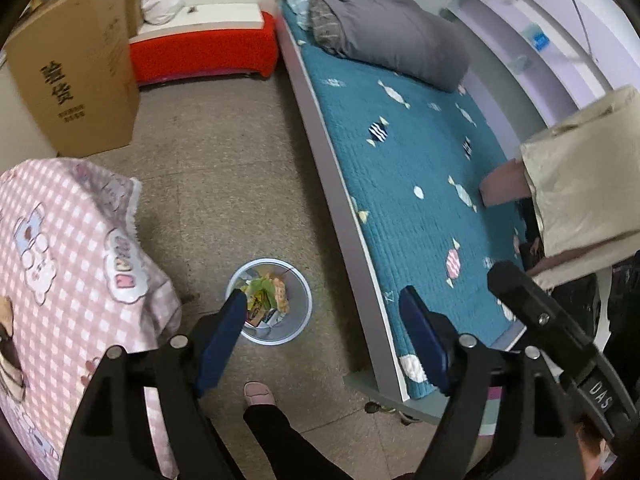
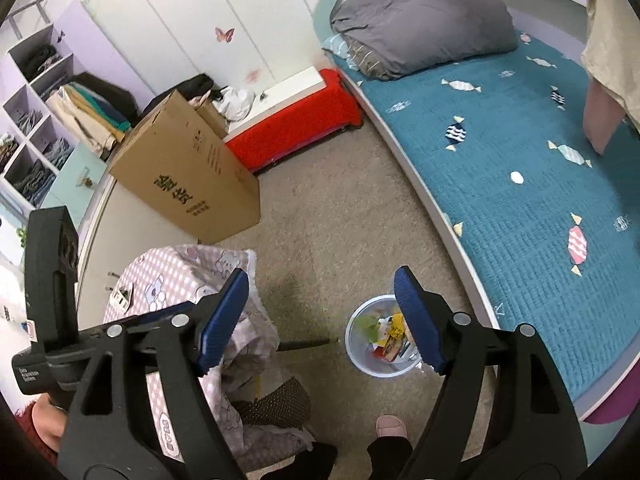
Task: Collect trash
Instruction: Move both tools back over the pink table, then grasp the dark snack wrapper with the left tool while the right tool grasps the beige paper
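A small round white trash bin (image 1: pixel 298 312) stands on the carpet between a chair and the bed, filled with colourful wrappers and packets (image 1: pixel 266 294). It also shows in the right wrist view (image 2: pixel 360 356). My left gripper (image 1: pixel 324 312) is open and empty, held high above the bin; its left finger overlaps the bin's rim in the picture. My right gripper (image 2: pixel 322 296) is open and empty, also held high, with the bin below its right finger. The right gripper's body (image 1: pixel 560 344) shows in the left wrist view at the right.
A bed with a teal candy-print cover (image 1: pixel 420 168) and a grey duvet (image 1: pixel 384 28) runs along the right. A chair draped in pink checked cloth (image 1: pixel 60 264) stands left. A large cardboard box (image 1: pixel 76 76) and a red bench (image 1: pixel 204 52) stand behind. My foot (image 1: pixel 258 394) is near the bin.
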A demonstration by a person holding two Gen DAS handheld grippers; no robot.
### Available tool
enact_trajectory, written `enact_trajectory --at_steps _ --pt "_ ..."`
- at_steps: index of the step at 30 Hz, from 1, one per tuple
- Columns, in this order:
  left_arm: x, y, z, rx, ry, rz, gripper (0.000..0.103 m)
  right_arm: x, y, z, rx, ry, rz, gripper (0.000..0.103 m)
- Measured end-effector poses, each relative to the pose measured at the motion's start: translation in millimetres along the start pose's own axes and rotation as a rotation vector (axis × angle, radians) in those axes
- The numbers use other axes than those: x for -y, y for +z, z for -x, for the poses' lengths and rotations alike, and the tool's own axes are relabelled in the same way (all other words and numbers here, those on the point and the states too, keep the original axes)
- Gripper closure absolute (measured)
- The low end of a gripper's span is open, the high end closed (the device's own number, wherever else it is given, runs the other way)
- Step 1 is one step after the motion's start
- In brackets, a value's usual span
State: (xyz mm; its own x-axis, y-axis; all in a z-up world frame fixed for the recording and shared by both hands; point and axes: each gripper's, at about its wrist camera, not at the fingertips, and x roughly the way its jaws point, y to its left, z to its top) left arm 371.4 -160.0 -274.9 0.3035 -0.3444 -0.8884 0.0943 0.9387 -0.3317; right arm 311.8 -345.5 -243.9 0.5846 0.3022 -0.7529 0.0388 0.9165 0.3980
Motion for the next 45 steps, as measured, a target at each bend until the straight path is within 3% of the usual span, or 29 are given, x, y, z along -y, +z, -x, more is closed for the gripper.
enact_trajectory --at_steps 5,11,18,28,32,40,45 --pt "-32.4 -8.9 23.4 0.042 0.038 0.058 0.027 -27.3 -5.8 -13.1 -0.034 0.035 0.046 0.029" --pt "-101.8 -23.2 70.0 0.112 0.081 0.167 0.027 -98.5 -15.3 -32.5 -0.076 0.101 0.154 0.029" --pt "-213.6 -56.0 133.9 0.2 0.134 0.31 0.027 -210.6 -48.1 -64.2 -0.127 0.166 0.277 0.029" --pt "-389.3 -112.3 192.0 0.183 0.199 0.472 0.027 -343.7 -127.7 -128.9 -0.223 0.17 0.335 0.029" --pt "-436.7 -122.8 199.9 0.155 0.213 0.47 0.027 -367.9 -151.1 -151.6 -0.255 0.149 0.317 0.029" --pt "-464.9 -109.6 168.9 0.078 0.086 0.471 0.028 -387.7 -169.5 -168.7 -0.268 0.092 0.291 0.029" --pt "-465.9 -89.8 133.7 0.026 0.02 0.469 0.045 -377.6 -162.1 -173.7 -0.254 0.041 0.26 0.029"
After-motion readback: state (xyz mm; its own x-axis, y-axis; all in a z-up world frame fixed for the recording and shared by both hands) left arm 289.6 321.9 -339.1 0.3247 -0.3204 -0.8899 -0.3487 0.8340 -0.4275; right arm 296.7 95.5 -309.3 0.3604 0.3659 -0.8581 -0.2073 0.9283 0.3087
